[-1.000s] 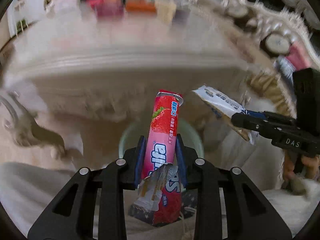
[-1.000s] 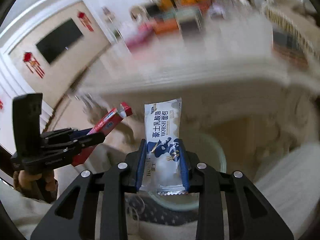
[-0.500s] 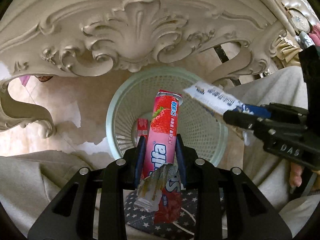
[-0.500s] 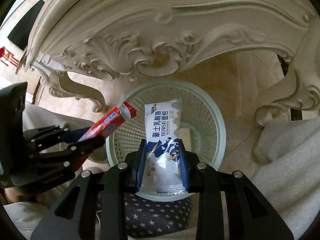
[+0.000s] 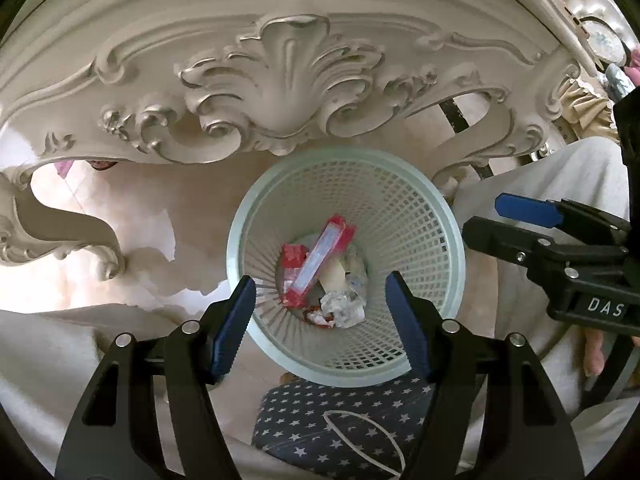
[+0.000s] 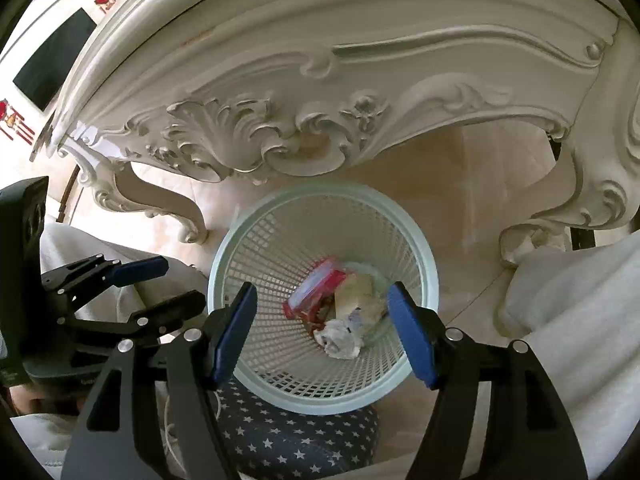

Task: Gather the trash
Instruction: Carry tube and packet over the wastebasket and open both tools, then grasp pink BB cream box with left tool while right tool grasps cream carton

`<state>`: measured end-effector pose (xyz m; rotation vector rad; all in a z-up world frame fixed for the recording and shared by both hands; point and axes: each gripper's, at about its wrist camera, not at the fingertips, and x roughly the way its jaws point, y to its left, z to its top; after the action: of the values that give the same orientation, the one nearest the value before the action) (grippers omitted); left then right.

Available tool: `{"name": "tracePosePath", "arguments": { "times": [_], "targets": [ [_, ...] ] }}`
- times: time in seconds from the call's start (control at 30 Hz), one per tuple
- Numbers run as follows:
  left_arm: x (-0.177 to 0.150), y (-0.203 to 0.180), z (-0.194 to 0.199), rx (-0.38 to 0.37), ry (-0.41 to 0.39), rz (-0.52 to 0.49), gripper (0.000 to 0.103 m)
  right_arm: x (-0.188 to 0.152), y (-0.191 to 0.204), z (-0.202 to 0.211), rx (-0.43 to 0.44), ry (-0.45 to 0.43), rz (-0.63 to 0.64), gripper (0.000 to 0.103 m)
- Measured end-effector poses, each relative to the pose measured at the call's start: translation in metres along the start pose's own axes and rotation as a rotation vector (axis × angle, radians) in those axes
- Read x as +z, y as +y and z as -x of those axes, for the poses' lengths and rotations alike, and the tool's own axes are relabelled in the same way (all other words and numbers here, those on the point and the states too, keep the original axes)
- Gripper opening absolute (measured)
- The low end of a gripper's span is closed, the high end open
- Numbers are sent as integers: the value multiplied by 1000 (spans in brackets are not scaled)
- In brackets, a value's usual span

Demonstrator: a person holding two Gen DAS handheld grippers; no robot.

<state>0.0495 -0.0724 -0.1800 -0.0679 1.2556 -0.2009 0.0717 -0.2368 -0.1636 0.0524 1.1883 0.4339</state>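
Both grippers hang over the pale green mesh basket [image 5: 436,216], pointing steeply down into it. The left gripper [image 5: 320,300] has its blue-padded jaws spread apart with nothing between them, and they've just been opening. Same deal with the right gripper [image 6: 322,308]: jaws parted, just opened up, nothing in the gap but a view of the basket below.

The trash is all sitting at the bottom of the basket. The red candy wrapper [image 5: 316,260] lies tilted across the pile, with a smaller red packet [image 5: 292,256] just beside it on the left. Next to those there's a crumpled white wrapper [image 5: 344,308] and some pale packaging touching it. From the right wrist view the red wrapper [image 6: 316,288] looks smeared, so it's hard to tell whether it has settled or not. The crumpled white wrapper [image 6: 340,340] is clearer there, lying against the basket floor near the right jaw's pad.

The basket stands on a beige floor right below the carved edge of an ornate cream table [image 5: 288,80], with one of its curled legs [image 6: 160,204] off to the left in the right wrist view. The person's light grey trouser legs [image 5: 560,184] frame the basket on both sides, and a navy slipper with white stars [image 5: 320,420] pokes in just under the basket's near rim.

Each camera catches the other gripper off to its side, jaws also visibly apart.
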Motion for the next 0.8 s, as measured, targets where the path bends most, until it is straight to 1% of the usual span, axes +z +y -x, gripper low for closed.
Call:
{"name": "tracePosePath", "arguments": {
  "times": [0.33, 0.43, 0.5, 0.53, 0.6, 0.63, 0.67, 0.7, 0.77, 0.8],
  "targets": [
    [0, 4, 8, 10, -16, 16, 66, -1, 1, 2, -1, -9, 0, 65],
    [0, 6, 19, 12, -39, 19, 66, 0, 6, 13, -2, -27, 14, 65],
    [-1, 7, 34, 17, -57, 18, 66, 1, 10, 29, 11, -52, 20, 65],
    [-1, 9, 41, 15, -67, 17, 66, 1, 14, 41, 24, -76, 28, 65],
    [0, 10, 70, -14, -116, 15, 66, 4, 23, 68, 46, -141, 56, 65],
    [1, 9, 84, -29, -142, 15, 66, 8, 28, 86, 57, -188, 75, 65],
    [5, 11, 103, -42, -184, 15, 66, 13, 32, 97, 61, -222, 87, 65],
    [9, 13, 116, -42, -219, 16, 66, 22, 36, 113, 65, -275, 106, 65],
    [24, 21, 144, -10, -300, 30, 67, 44, 40, 133, 64, -359, 133, 66],
    [34, 26, 154, 5, -342, 36, 73, 54, 40, 137, 57, -389, 142, 72]
  ]
}}
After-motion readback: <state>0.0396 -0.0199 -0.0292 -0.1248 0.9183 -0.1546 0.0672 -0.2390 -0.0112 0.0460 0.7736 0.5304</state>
